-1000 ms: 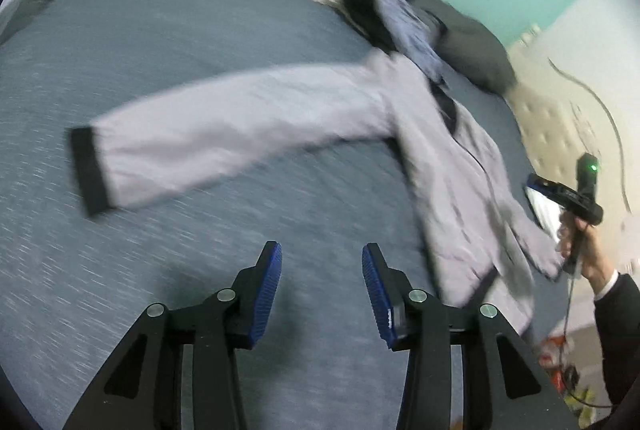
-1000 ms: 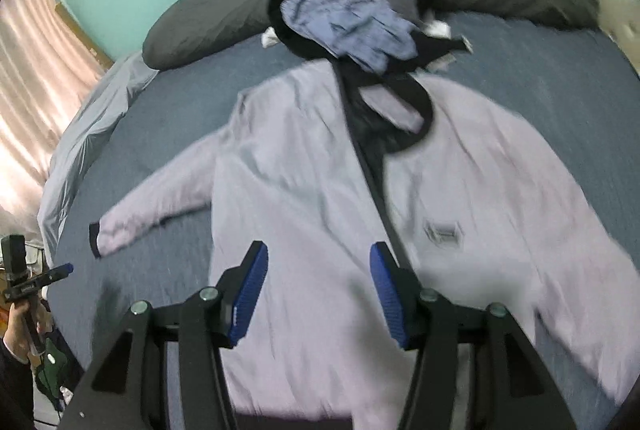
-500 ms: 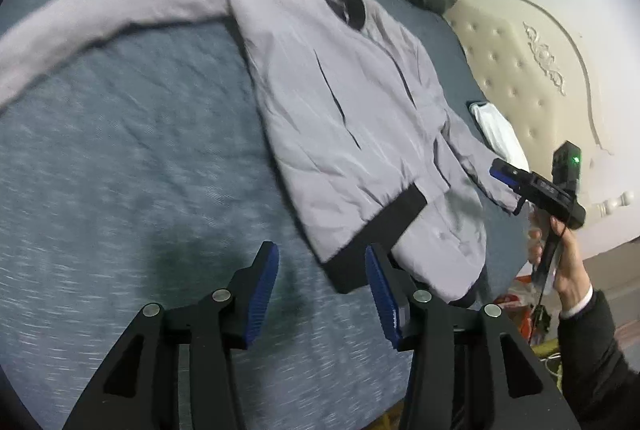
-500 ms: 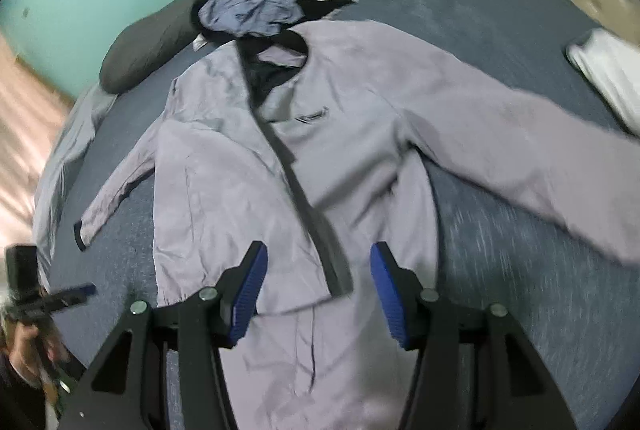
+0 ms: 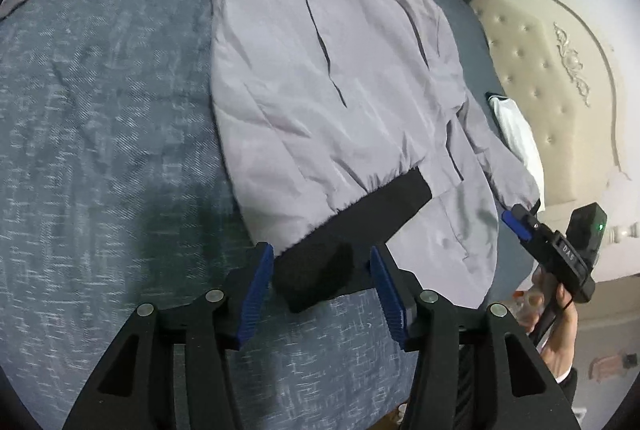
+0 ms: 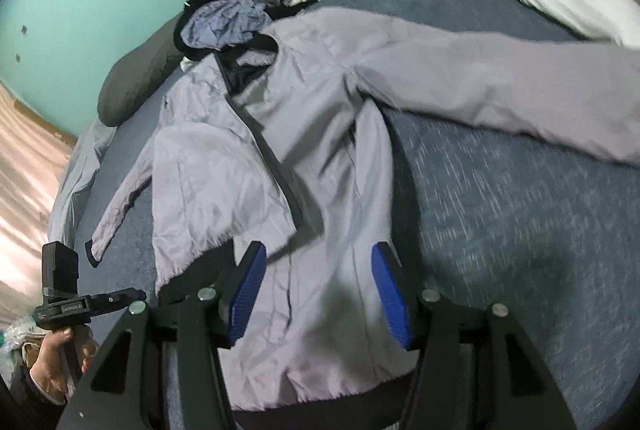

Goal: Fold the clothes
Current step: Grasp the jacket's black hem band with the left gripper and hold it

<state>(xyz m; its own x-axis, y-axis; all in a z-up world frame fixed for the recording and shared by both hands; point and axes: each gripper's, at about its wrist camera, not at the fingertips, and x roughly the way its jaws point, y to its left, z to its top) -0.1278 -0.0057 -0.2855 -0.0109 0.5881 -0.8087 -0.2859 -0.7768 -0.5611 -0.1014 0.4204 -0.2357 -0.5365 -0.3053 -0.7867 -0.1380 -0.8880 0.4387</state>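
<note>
I am opening my left gripper [image 5: 322,280] around the black hem [image 5: 352,230] of the jacket [image 5: 320,77] lying spread on the bed [image 5: 100,109], pads not pressing. My right gripper [image 6: 318,294] is hanging half-open above the jacket's lower front, holding nothing.

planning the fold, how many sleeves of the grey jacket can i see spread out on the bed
2. In the right wrist view, one sleeve stretches out toward the right by the white item; the other sleeve trails to the lower left.
</note>
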